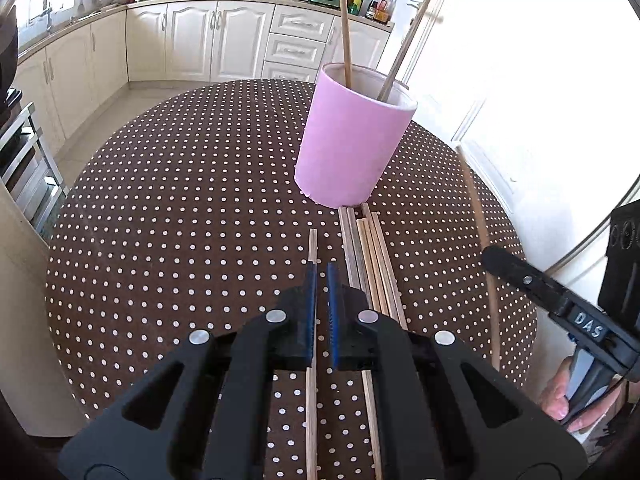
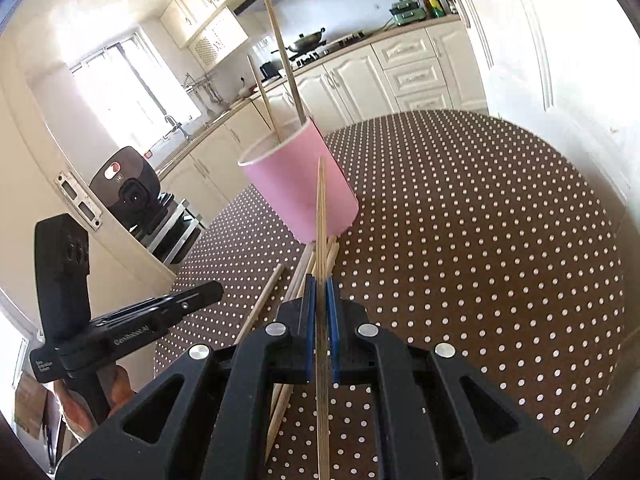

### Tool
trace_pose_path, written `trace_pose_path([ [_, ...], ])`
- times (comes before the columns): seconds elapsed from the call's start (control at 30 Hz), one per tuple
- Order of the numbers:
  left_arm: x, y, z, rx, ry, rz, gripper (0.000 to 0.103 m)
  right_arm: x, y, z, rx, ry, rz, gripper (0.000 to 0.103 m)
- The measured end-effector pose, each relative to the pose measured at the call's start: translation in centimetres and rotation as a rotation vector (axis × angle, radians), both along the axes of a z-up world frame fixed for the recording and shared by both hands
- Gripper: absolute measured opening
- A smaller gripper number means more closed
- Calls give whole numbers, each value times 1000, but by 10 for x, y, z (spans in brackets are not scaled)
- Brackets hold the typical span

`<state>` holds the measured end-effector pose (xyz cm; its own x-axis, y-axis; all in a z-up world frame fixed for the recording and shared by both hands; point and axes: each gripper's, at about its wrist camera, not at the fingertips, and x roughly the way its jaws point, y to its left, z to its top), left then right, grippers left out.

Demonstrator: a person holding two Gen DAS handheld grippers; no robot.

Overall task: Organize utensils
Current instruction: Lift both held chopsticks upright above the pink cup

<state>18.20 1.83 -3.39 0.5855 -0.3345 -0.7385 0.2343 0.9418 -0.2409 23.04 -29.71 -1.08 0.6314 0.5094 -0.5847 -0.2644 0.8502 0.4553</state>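
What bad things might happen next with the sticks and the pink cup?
1. The tall pink cup looks light, and two long wooden chopsticks already lean out of it. Bumping them while adding more might tip it.
2. The right gripper pinches its thin wooden chopstick far from the tip, so the chopstick may swing and miss the rim.
3. The left gripper is also shut on a wooden chopstick; both heading for one cup may collide.

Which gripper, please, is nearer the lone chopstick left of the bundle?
Left. The left gripper hovers over the lone chopstick; the right gripper, holding another chopstick, sits beyond the bundle.
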Motion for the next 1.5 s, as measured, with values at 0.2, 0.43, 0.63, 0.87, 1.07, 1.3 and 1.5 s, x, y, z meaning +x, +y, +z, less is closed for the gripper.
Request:
trace_pose_path([
  [0.2, 19, -1, -22, 31, 119, -59, 9, 0, 2, -4, -16, 16, 4, 5],
  [0.43, 28, -11, -34, 70, 197, -91, 50, 0, 2, -9, -28, 34, 11, 5],
  [0.63, 40, -30, -39, 221, 180, -44, 20, 0, 4, -12, -42, 44, 19, 5],
  [0.87, 50, -42, -40, 271, 142, -22, 6, 4, 4, -18, -35, 65, 8, 5],
  [1.07, 46, -44, -44, 254, 108, 1, 6, 5, -2, -11, -17, 42, -10, 5],
  [1.3, 38, -28, -28, 187, 60, 10, 6, 4, -6, 6, 3, -15, -27, 5],
  [1.5, 26, -31, 1, 192, -72, 45, 6, 2, -2, 21, 17, -70, -45, 5],
])
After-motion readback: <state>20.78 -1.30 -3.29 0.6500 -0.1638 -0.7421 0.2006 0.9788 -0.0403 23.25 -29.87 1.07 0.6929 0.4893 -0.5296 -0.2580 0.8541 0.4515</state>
